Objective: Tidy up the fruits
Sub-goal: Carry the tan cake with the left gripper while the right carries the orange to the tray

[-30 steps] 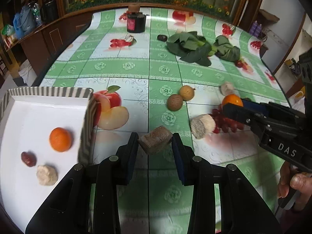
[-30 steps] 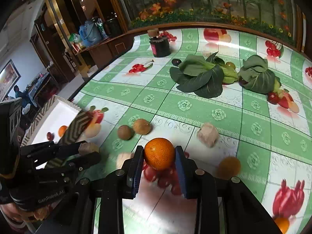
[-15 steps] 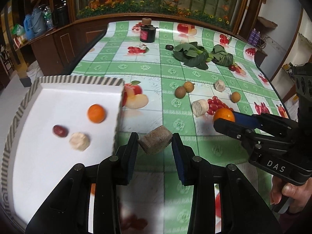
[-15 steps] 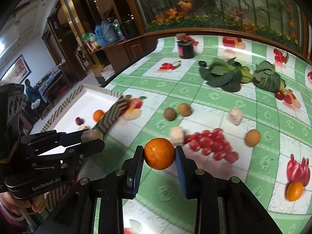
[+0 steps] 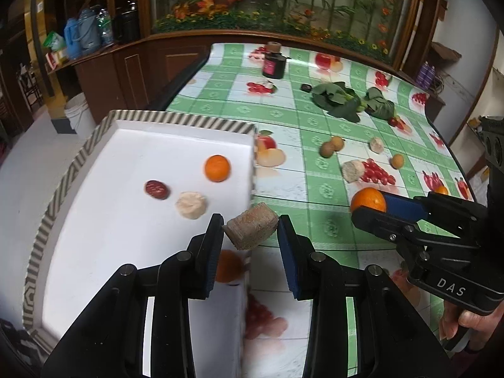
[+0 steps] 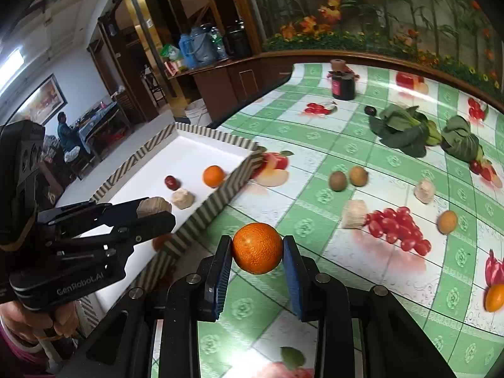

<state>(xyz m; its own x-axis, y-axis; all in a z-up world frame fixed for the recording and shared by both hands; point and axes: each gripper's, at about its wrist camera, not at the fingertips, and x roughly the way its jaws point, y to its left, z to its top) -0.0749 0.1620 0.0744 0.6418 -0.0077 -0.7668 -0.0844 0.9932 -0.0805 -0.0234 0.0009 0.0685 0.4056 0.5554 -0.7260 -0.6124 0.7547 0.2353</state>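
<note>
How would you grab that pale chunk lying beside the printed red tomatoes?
Grip the pale chunk across its round sides, coming down from above. It looks like a short cylinder lying alone on the table, with bare cloth around it for the jaws.

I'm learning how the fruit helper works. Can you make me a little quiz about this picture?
1. True or false: the right gripper holds an orange.
2. How many things lie in the white tray?
3. What does the left gripper hold: A) a brown block, B) a leaf, C) a jar?

Key: 1 true. 2 three: a small orange, a red fruit, a pale lump. 3 A.
</note>
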